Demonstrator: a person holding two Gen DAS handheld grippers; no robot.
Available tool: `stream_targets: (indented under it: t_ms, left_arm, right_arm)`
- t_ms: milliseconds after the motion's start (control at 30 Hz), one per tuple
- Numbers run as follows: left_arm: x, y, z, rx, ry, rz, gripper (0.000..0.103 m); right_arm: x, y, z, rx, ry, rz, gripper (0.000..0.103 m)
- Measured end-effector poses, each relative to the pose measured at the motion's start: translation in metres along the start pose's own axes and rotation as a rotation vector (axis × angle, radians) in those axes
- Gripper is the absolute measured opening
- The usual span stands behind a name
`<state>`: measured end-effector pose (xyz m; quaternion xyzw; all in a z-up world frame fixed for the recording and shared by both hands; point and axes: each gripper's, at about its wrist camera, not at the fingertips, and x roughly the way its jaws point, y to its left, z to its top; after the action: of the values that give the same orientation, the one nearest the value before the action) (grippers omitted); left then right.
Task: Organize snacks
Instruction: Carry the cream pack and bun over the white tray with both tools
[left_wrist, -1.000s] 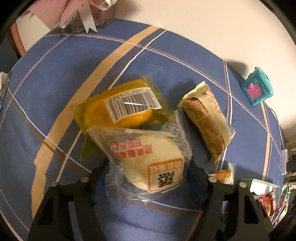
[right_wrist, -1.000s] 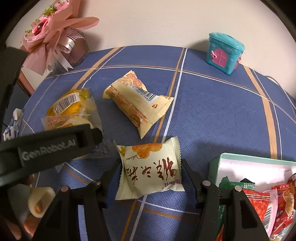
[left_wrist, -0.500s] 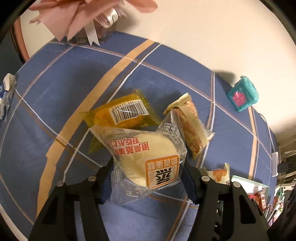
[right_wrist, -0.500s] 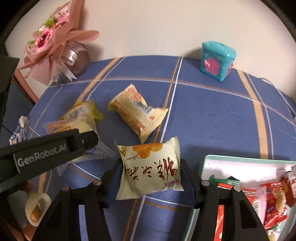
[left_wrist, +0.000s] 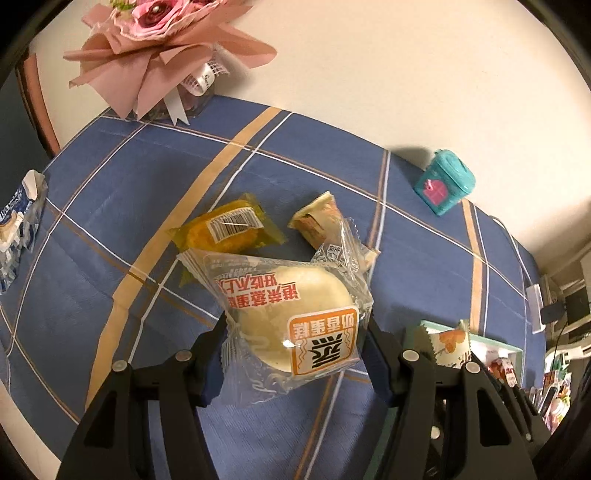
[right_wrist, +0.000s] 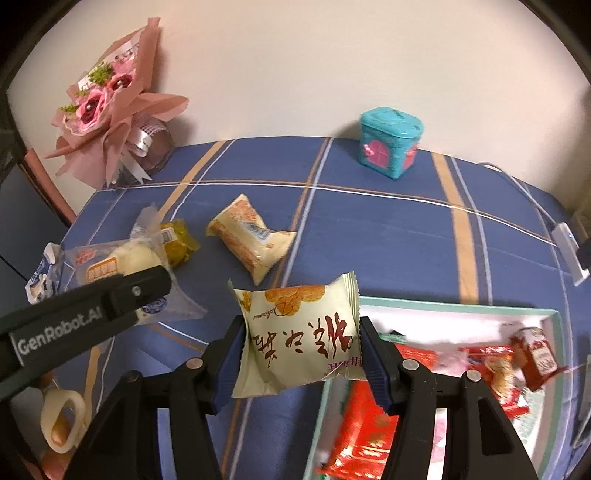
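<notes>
My left gripper (left_wrist: 295, 343) is shut on a clear-wrapped white steamed cake (left_wrist: 295, 317), held above the blue plaid tablecloth (left_wrist: 110, 206). My right gripper (right_wrist: 301, 354) is shut on a cream peach-crisp packet (right_wrist: 299, 332), lifted beside the mint-rimmed white tray (right_wrist: 461, 314) of red snack packs. On the cloth lie a yellow-wrapped cake (left_wrist: 225, 229) and a beige biscuit packet (right_wrist: 251, 236). In the right wrist view the left gripper's arm (right_wrist: 81, 314) shows at the left with the white cake (right_wrist: 129, 258).
A pink flower bouquet (right_wrist: 107, 107) stands at the back left by the wall. A teal toy house box (right_wrist: 388, 140) sits at the back. A blue-and-white pack (left_wrist: 18, 221) lies at the left table edge. A white power strip (right_wrist: 569, 251) rests at the right edge.
Both grippers have risen with their packets off the cloth. The table looks farther away, and the tray now fills more of the right wrist view.
</notes>
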<state>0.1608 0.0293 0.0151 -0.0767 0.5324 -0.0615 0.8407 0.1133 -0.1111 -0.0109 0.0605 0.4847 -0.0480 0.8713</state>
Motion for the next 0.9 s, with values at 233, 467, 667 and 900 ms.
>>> stream_targets:
  t_ms: [233, 467, 667, 900]
  left_arm:
    - [-0.013, -0.026, -0.022, 0.062, -0.005, -0.008, 0.065]
    - [-0.030, -0.070, -0.048, 0.189, -0.017, -0.040, 0.065]
    - [-0.036, -0.111, -0.078, 0.299, 0.012, -0.100, 0.065]
    - [-0.038, -0.133, -0.105, 0.370, 0.038, -0.113, 0.065]
  right_arm:
    - [-0.022, -0.035, -0.013, 0.058, 0.011, -0.038, 0.062]
    - [-0.037, -0.087, -0.027, 0.153, 0.061, -0.127, 0.062]
    - [-0.057, -0.126, -0.039, 0.235, 0.061, -0.163, 0.062]
    - [-0.076, -0.154, -0.054, 0.275, 0.047, -0.195, 0.062]
